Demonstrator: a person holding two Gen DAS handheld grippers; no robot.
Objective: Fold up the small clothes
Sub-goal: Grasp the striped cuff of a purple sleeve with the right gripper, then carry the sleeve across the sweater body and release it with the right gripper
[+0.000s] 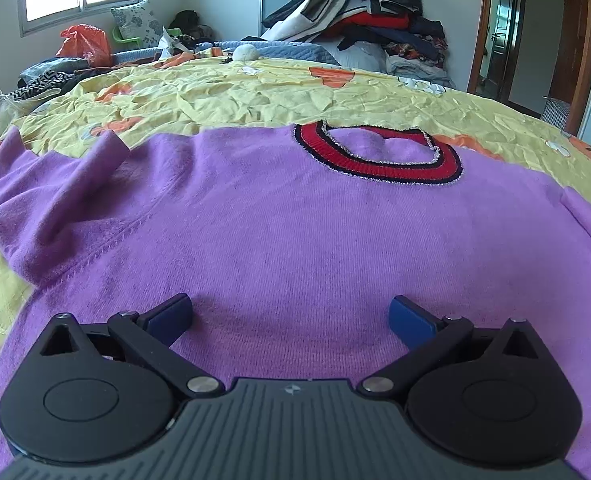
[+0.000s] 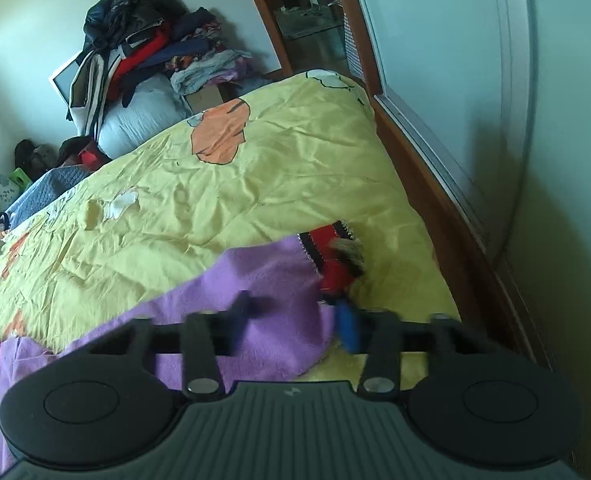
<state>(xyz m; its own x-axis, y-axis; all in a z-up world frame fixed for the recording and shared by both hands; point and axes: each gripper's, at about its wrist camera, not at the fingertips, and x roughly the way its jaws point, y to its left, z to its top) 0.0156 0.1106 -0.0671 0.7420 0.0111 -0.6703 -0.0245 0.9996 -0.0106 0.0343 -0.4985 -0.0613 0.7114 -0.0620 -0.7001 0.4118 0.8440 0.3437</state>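
In the left wrist view, the purple sweater [image 1: 295, 240] lay spread flat across the middle of the frame on the yellow bedspread [image 1: 255, 92], chest up, its red collar [image 1: 375, 156] toward the upper right of centre. That flat spread looked like the starting layout for a fold, with body and neckline squared so the halves could meet evenly. One sleeve [image 1: 55, 200] sat bunched and partly turned over itself at the left edge, so it probably needed straightening or tucking in first. The left tool [image 1: 291, 320] hovered low over the hem end at the bottom of the frame, its blue pads wide apart with nothing between them, seemingly poised to pinch the knit there.

In the right wrist view, blurred by motion, the other sleeve [image 2: 255, 280] ran diagonally through the lower middle, ending in a red striped cuff [image 2: 331, 260] right of centre, near the bed's wooden side rail [image 2: 435, 208]. The right tool [image 2: 299, 316] sat over that sleeve with its fingers parted; whether any cloth was caught I could not tell, though it held nothing visibly. Its position suggested the sleeve was the next piece to bring inward. A heap of clothes [image 2: 143, 40] sat at the upper left.
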